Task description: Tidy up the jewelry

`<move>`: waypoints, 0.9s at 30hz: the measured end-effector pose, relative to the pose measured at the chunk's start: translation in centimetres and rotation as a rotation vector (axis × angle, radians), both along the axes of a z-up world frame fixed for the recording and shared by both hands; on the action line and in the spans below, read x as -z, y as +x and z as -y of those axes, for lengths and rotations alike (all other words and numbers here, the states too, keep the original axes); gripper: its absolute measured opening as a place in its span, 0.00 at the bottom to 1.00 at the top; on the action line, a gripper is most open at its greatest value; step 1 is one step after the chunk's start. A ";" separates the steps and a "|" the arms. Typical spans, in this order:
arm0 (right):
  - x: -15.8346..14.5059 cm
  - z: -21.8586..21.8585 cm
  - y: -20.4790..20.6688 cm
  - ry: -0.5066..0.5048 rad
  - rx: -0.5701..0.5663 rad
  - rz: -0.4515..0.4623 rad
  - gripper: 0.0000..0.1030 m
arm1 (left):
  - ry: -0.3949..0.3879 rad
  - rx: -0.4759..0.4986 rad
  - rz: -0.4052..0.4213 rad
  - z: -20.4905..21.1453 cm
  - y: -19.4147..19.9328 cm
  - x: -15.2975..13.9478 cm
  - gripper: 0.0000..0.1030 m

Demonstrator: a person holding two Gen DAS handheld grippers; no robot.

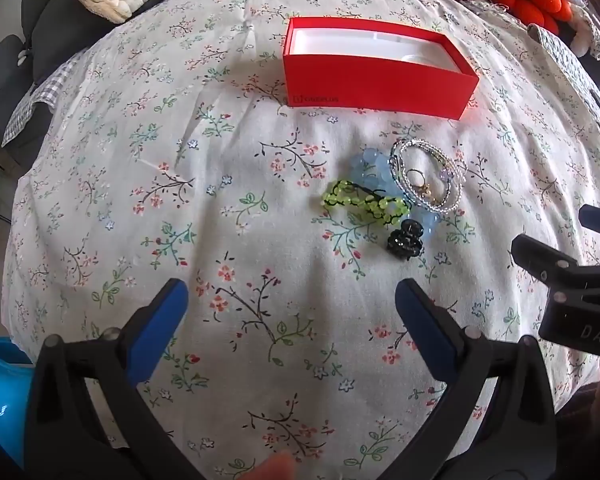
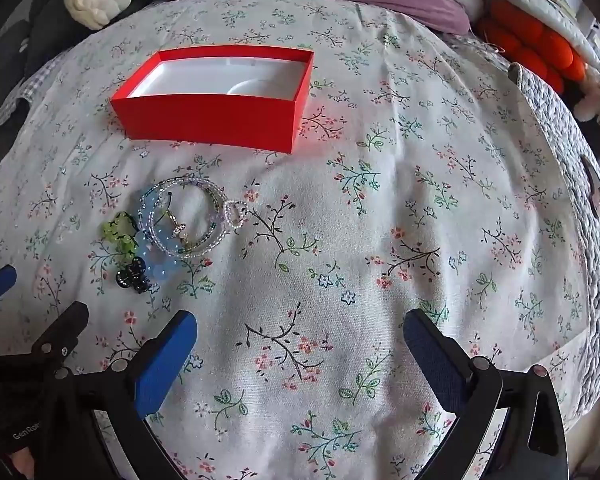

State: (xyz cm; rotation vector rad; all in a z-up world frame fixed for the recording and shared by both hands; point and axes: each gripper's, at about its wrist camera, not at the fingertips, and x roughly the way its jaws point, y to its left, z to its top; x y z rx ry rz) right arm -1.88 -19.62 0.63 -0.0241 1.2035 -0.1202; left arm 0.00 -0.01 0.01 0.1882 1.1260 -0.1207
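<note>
Stock: tangled beaded bracelets (image 1: 404, 188) and black claw hair clip (image 1: 405, 239), heaped on floral cloth before the empty red cardboard box (image 1: 376, 92). My left gripper (image 1: 292, 312) and right gripper (image 2: 300, 344): jaws apart, empty. Advice: lift one piece singly.

Black-framed left gripper (image 1: 292, 304) and right gripper (image 2: 300, 334); blue finger pads; silver screws

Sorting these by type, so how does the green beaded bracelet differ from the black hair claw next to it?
The green bracelet is a translucent bead loop lying flat and twisted; the black hair claw is a compact, dark, solid clip. The bracelet spreads wider and the claw sits nearer the grippers. Both lie on the floral cloth, outside the red box.
</note>
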 end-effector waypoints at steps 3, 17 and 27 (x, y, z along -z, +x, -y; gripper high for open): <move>0.0 0.0 0.1 0.003 0.002 0.001 1.00 | -0.002 0.002 0.000 -0.1 0.0 -0.1 1.00; -0.1 -0.1 0.0 0.008 0.000 0.005 1.00 | 0.001 -0.005 0.006 0.1 0.1 -0.2 1.00; -0.3 -0.1 0.1 0.011 0.004 0.013 1.00 | -0.007 -0.007 -0.007 -0.3 0.1 -0.4 1.00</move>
